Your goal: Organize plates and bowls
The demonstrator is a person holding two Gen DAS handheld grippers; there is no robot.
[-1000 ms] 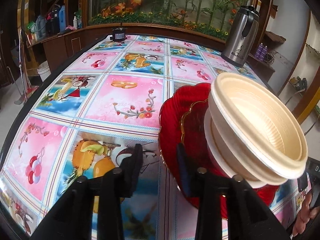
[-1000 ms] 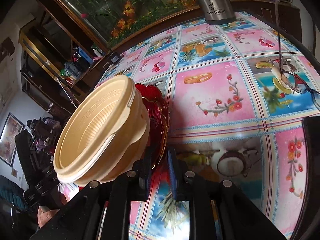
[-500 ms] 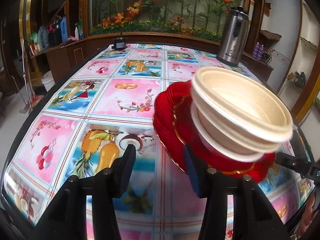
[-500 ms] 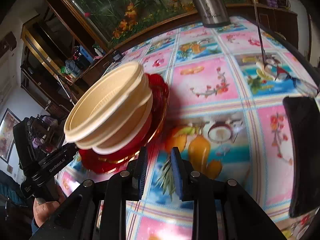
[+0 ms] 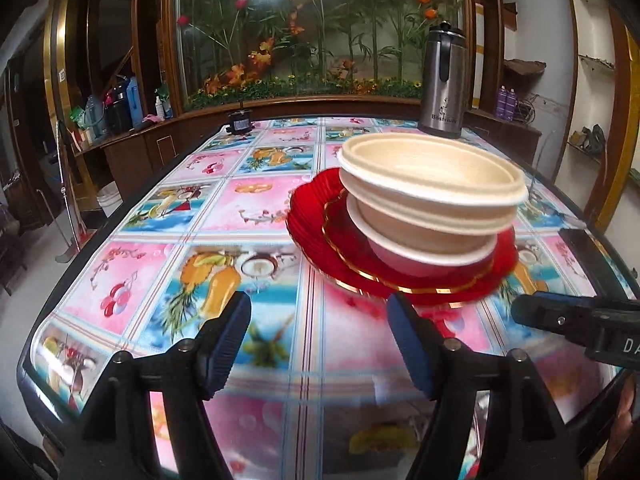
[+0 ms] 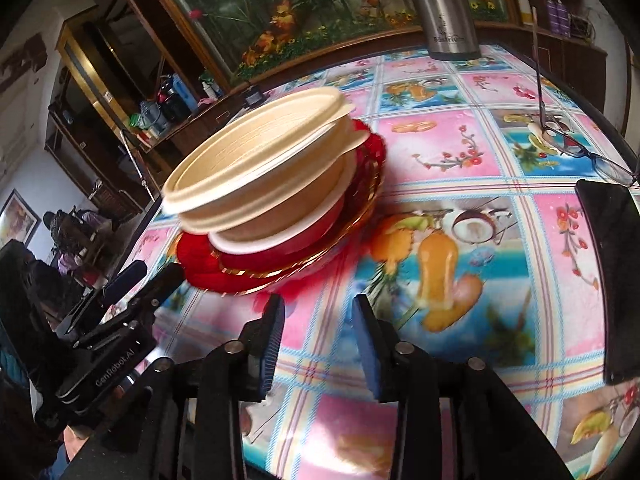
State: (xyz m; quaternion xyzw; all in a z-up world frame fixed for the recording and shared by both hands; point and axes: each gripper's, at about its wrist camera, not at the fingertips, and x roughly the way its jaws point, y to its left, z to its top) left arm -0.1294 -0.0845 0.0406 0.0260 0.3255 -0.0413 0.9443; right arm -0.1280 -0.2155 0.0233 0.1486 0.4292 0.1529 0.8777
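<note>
A stack of cream bowls [image 5: 432,184] sits on red plates [image 5: 320,232] on the patterned table. The bottom bowl is red with a white rim. The same stack shows in the right wrist view, bowls [image 6: 260,168] on red plates [image 6: 224,276]. My left gripper [image 5: 318,320] is open and empty, a little before the plates' near left edge. My right gripper [image 6: 318,320] is open and empty, just right of the plates. The right gripper's finger [image 5: 560,316] shows at the right of the left wrist view.
A steel thermos [image 5: 442,84] stands at the table's far right. Glasses [image 6: 580,152] and a black phone [image 6: 612,272] lie at the right. A small black device [image 5: 239,122] sits at the far edge. The table edge [image 5: 64,288] runs along the left.
Both grippers let go of the plates, opened wider and drew back toward me. The stack went from tilted up to lying flat on the table.
</note>
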